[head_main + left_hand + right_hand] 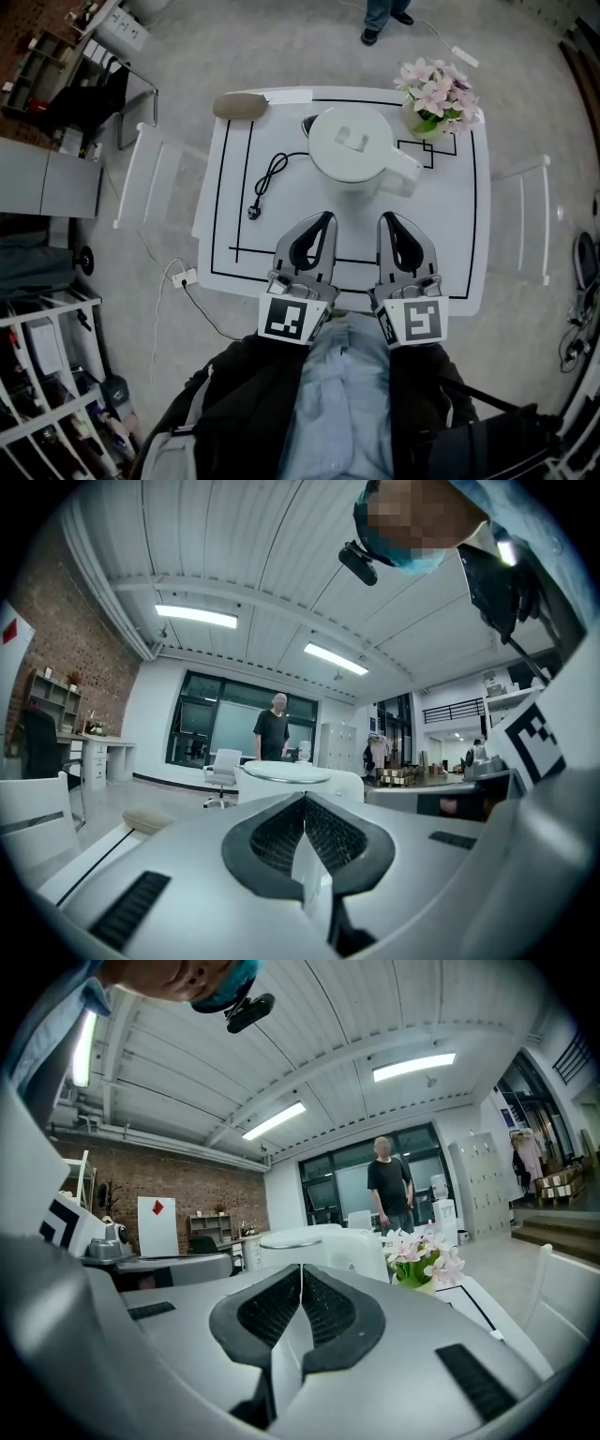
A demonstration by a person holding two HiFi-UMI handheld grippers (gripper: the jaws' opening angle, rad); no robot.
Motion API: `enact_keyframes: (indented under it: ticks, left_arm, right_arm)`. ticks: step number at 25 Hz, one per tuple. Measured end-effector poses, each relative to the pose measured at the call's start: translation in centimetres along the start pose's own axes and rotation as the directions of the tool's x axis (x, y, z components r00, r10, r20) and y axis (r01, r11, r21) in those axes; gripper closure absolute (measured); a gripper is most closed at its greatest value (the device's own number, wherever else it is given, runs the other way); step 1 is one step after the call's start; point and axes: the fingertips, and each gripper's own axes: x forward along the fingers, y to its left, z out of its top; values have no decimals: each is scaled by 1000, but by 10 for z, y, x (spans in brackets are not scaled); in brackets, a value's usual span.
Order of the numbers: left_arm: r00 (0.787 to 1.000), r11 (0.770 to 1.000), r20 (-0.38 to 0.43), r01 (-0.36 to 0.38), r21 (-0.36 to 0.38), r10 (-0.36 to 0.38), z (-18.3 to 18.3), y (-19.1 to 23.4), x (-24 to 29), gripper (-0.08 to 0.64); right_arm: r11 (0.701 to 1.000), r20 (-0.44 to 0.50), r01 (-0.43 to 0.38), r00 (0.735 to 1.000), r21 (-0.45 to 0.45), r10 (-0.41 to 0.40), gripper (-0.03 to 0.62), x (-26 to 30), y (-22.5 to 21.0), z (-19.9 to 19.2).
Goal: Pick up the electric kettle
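Observation:
A white electric kettle [358, 148] stands at the middle back of the white table [450, 244], its handle pointing right and toward me. Its black power cord [268, 181] trails off to the left. My left gripper [321, 219] and right gripper [388, 220] hover side by side over the table's near part, a short way in front of the kettle, both shut with nothing between the jaws. In the left gripper view the kettle's lid [281, 772] shows just beyond the shut left gripper [305, 797]. The right gripper view shows the kettle [323, 1246] past the shut right gripper [301, 1268].
A vase of pink flowers [435, 94] stands at the table's far right corner, close to the kettle. A tan pad [240, 106] lies at the far left corner. White chairs [141, 178] flank the table. A person [384, 17] stands beyond it.

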Motion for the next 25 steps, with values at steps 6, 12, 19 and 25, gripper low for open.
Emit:
enact_keyframes:
  ticks: [6,12,19,25]
  left_arm:
    - [999,1000,-50,3,-10,-4,-18,8,10,552]
    - [998,999,-55,9,-45,-12,-36,15,15,552]
    - [998,996,-58,-3,-88,-3,-59,33,16,454]
    - [999,993,-50,-9,-114,3,-64,42,23,403]
  right_arm:
    - [999,-50,45,998,12,-45,574,11,-10,-22]
    - [996,-101,85,992,30,-82,574,19,-16,-48]
    - [982,-108,187,977,38,-182,422,20,-35,-67]
    - [961,-104,274,957,31,-270,362,17,-55,-72]
